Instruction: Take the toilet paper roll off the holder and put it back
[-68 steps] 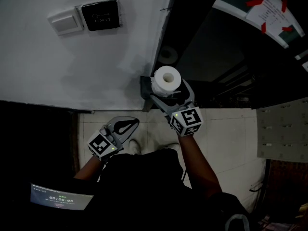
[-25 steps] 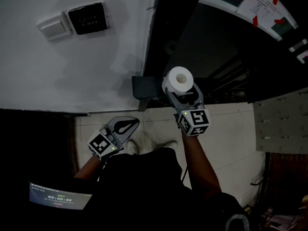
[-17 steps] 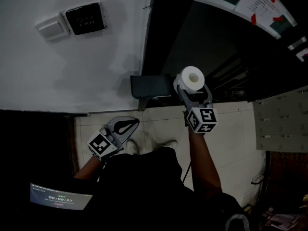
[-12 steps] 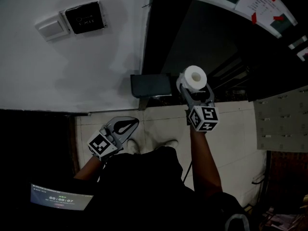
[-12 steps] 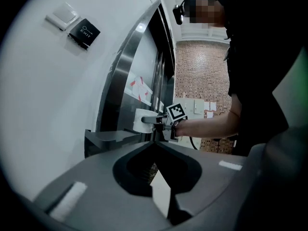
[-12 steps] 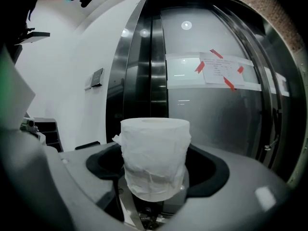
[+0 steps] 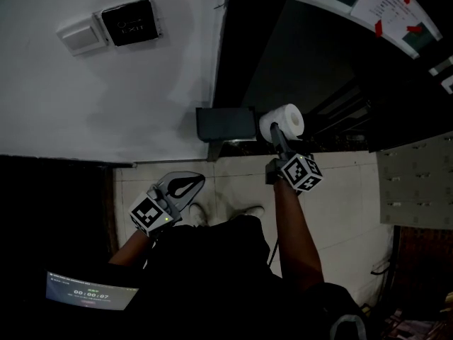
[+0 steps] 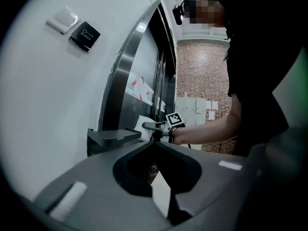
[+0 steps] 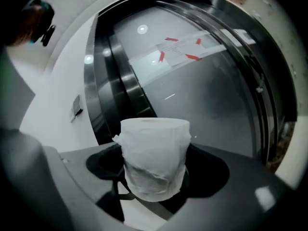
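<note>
The right tongs (image 7: pixel 278 137) were clamped on the toilet paper roll (image 7: pixel 283 121), just beside the holder (image 7: pixel 225 124). Returning it would need a level, steady approach. The left tongs (image 7: pixel 185 184) sat together, empty.

Grey left tool (image 7: pixel 197 180) and right tool (image 7: pixel 277 134) bear black-and-white marker cubes (image 7: pixel 150 212) (image 7: pixel 301 173).

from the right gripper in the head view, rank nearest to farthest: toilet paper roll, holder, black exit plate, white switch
1. toilet paper roll, clamped in the right gripper itself.
2. holder, just to the roll's left.
3. black exit plate, far off at upper left.
4. white switch, left of that plate.
</note>
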Demonstrator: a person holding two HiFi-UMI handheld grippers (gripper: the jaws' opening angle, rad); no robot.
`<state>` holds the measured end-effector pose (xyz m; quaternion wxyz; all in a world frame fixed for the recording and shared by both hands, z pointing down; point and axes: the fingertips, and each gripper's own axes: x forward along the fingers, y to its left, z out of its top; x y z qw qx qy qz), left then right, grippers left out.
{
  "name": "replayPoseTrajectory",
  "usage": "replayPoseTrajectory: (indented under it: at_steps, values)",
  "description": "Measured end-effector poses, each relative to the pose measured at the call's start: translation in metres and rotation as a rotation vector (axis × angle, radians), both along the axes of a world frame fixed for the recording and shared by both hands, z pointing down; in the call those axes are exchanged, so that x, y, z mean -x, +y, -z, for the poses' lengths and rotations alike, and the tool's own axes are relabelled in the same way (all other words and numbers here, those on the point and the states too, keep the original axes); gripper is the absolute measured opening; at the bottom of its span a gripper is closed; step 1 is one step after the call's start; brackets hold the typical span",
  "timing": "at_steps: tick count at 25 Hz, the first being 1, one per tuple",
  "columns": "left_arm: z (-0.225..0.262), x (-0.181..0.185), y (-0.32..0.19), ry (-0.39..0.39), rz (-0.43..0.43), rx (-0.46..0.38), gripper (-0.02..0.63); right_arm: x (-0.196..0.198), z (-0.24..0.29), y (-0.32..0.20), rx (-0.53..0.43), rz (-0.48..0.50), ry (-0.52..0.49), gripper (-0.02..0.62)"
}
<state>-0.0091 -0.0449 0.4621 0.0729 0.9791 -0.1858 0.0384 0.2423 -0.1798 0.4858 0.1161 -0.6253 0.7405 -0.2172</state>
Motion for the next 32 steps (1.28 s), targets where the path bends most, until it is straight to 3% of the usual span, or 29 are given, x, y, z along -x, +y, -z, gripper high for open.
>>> replayPoseTrajectory:
  at_steps: [4, 7, 10, 15, 21, 32]
  values:
    - [-0.003, 0.003, 0.001, -0.005, 0.005, -0.005, 0.003, -0.009, -0.034, 0.004, 0.029, -0.057, -0.316, 0.394]
    - [0.000, 0.003, 0.002, -0.004, 0.015, 0.016, 0.003, -0.010, -0.056, 0.009, 0.039, -0.089, -0.489, 0.394]
    - [-0.008, 0.007, 0.001, -0.017, 0.005, -0.027, 0.003, -0.011, -0.083, 0.015, 0.053, -0.139, -0.689, 0.394]
    - [-0.003, 0.005, 0.003, -0.002, 0.007, 0.000, 0.003, -0.006, -0.117, 0.023, 0.075, -0.173, -0.911, 0.394]
    - [-0.003, 0.006, 0.004, -0.003, 0.008, 0.004, 0.003, 0.012, -0.116, 0.021, 0.074, -0.142, -0.993, 0.394]
    - [-0.005, 0.010, 0.004, 0.010, 0.008, -0.008, 0.003, 0.045, -0.108, 0.018, 0.083, -0.048, -1.046, 0.394]
